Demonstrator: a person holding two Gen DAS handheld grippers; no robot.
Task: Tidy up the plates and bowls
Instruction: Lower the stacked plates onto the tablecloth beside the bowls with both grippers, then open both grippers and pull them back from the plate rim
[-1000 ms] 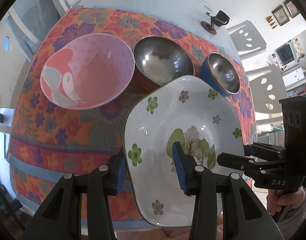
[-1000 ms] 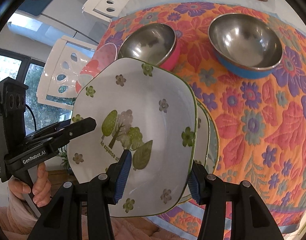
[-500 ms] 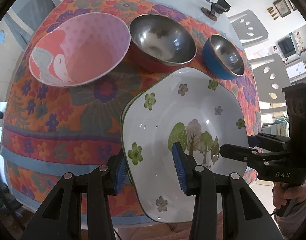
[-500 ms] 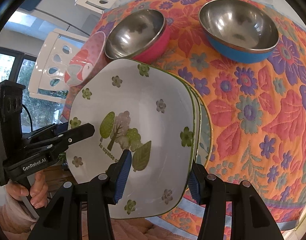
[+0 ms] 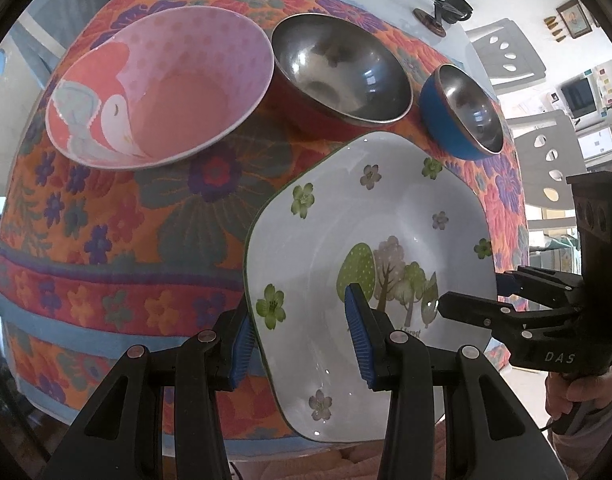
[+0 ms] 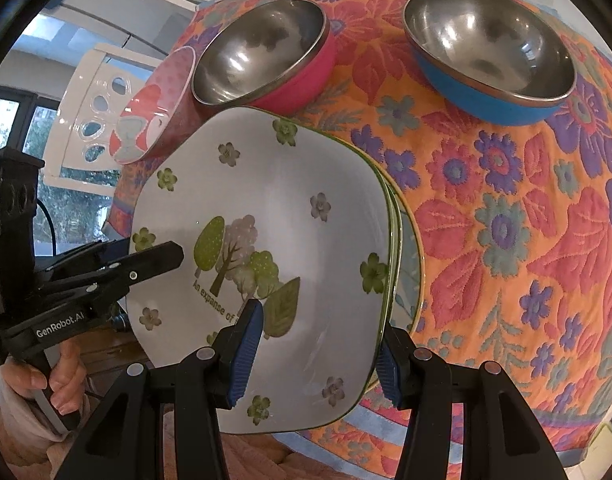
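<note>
Right wrist view: a white, squarish plate [image 6: 289, 216] printed with trees and small flowers is seen held between two tools, one on each side edge. The right hand-held gripper [image 6: 314, 356] is clamped over the plate's right rim, one blue pad on the painted face and the other behind the edge; the left hand-held gripper [image 6: 145, 256] is clamped on the opposite rim, its handle gripped by a person's hand [image 6: 45, 380]. Directly beneath the plate, the rims of more plates of the same shape [image 6: 406, 240] are seen peeking out on the right side, resting on the surface [image 6: 506, 280] under a bright floral cloth. The held plate is judged to be nearly seated on that stack, slightly offset toward the left and the near edge (whether it already touches cannot be told). The stack thus lies straight below both tools, neither noticeably nearer. Beyond the plates, well apart from the pads, a pink patterned bowl [image 6: 153, 120], a steel bowl with a pink outside [image 6: 261, 52] and a steel bowl with a blue outside [image 6: 490, 44] are lined up.
</note>
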